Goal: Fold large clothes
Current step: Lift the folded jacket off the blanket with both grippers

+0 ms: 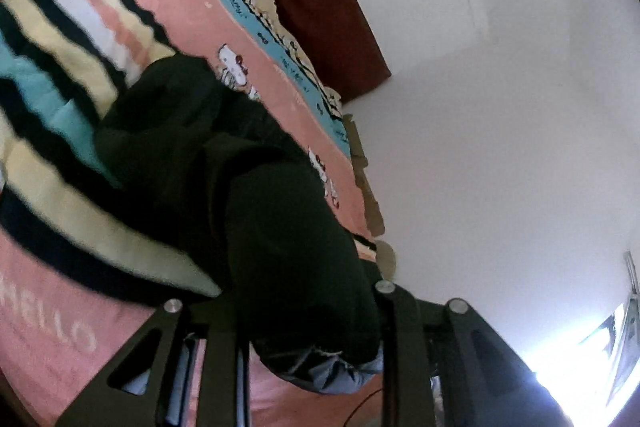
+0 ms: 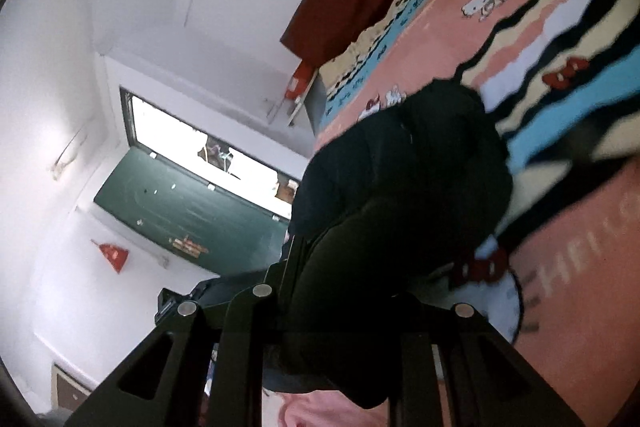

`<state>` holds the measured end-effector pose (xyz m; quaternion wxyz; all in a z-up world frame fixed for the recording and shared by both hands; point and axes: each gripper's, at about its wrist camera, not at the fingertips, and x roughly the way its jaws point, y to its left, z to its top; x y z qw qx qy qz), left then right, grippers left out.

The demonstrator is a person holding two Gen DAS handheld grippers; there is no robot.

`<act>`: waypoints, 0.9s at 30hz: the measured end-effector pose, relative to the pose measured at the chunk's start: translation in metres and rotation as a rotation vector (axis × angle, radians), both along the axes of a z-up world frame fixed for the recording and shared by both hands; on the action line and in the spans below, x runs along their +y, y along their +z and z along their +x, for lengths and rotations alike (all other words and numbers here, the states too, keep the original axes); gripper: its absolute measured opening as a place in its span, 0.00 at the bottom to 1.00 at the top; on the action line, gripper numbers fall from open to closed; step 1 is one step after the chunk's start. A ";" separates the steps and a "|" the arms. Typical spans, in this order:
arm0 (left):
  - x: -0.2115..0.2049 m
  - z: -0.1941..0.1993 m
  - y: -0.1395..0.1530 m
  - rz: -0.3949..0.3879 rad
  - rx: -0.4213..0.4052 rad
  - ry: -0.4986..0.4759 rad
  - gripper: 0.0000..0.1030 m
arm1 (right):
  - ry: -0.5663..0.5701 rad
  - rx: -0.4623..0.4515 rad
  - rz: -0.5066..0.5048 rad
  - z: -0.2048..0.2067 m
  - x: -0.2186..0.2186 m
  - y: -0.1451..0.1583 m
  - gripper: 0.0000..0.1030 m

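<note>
1. Left hand-held gripper point(image 1: 316, 343) has its jaws narrowed onto a bunched edge of the large black fabric garment point(image 1: 248, 163); the cloth fills the gap between its fingers.
2. Right hand-held gripper point(image 2: 340, 339) is likewise nipped onto another bunch of the same garment, with dark cloth wedged between its fingers.
3. Relative to the pink cartoon-print bedspread with black, cream and blue wavy stripes point(image 1: 192, 11), the garment hangs from both grips near the cameras and trails down onto the bedspread's middle, its far part resting there.
4. To do this step well, I judge both grips should stay level and well apart so the cloth spreads taut without twisting before it is laid flat on the bedspread.
5. It looks thick, soft and matte, heavily creased, with a pale blue lining or hem point(image 1: 340, 375) showing at the left grip.
</note>
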<state>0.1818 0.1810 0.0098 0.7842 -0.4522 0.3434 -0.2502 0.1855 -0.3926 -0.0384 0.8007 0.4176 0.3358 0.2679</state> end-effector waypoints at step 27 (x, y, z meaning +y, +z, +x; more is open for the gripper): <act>-0.003 0.335 -0.106 0.128 0.271 0.076 0.42 | -0.303 0.287 -0.174 0.301 0.024 -0.068 0.24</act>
